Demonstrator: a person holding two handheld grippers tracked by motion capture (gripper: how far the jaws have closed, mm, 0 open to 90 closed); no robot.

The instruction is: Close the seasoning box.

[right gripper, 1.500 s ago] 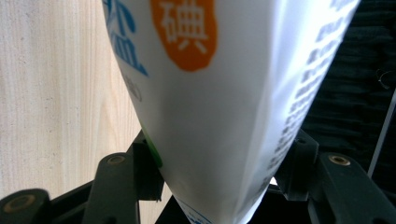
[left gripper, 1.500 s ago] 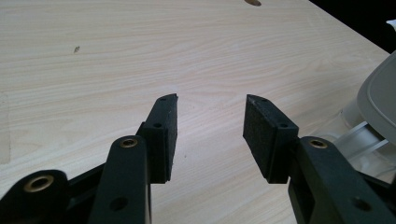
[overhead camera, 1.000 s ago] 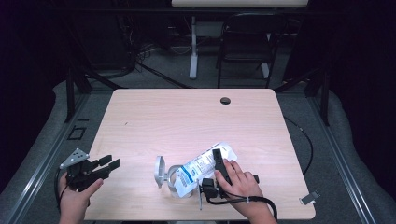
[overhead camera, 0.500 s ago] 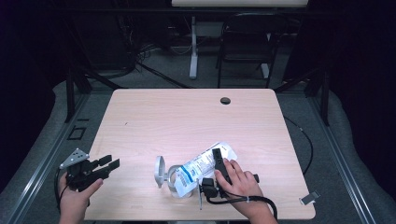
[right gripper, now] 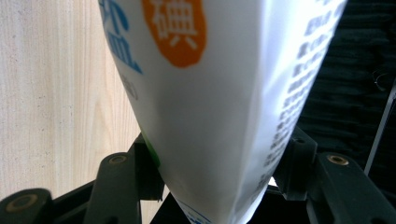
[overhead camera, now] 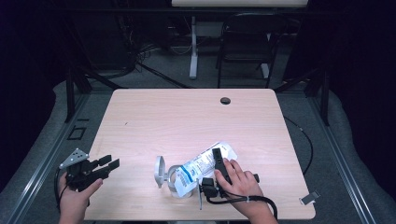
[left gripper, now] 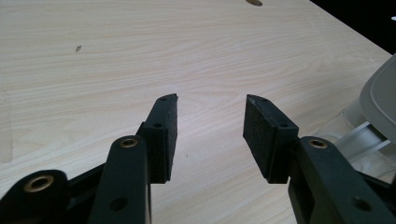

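White plastic pouch (right gripper: 210, 93) bore blue and orange characters, unreadable; right gripper (right gripper: 215, 163) pinched it. Left gripper (left gripper: 210, 135) was spread over pale wooden table (left gripper: 140, 46).

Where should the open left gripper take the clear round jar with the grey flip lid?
Probably the wall of the clear round jar, below the rim, from its near side: the raised grey flip lid blocks its left, and the white printed pouch, held by the right gripper, covers its mouth.

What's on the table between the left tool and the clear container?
Nothing: in the high view, bare table separates the left tool from the clear container.
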